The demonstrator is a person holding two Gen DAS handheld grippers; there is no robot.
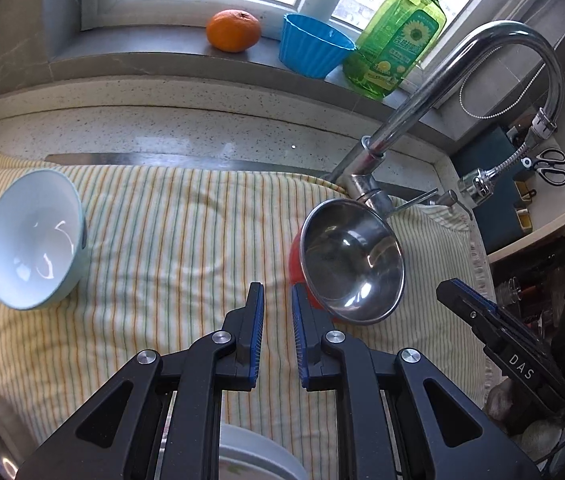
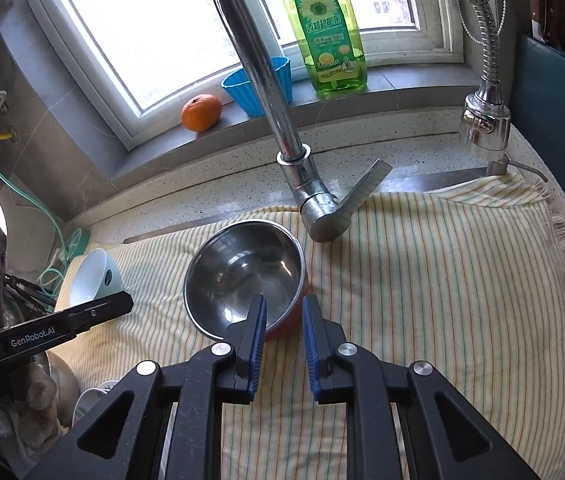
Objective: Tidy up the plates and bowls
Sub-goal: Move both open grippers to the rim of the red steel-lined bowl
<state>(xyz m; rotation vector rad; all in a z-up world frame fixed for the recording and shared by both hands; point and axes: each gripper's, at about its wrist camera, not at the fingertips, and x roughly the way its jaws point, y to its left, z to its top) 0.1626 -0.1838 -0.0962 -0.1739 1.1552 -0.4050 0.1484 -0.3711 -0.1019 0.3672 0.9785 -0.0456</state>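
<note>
We hold both claws nearly clenched and empty over the striped cloth [image 1: 170, 216]. The left claw [image 1: 277, 292] and the right claw [image 2: 284, 304] hover at six o'clock of the steel bowl [image 1: 352, 260], which tilts, mouth toward us. The white bowl [image 1: 32, 238] leans at nine o'clock, likely draining.
</note>
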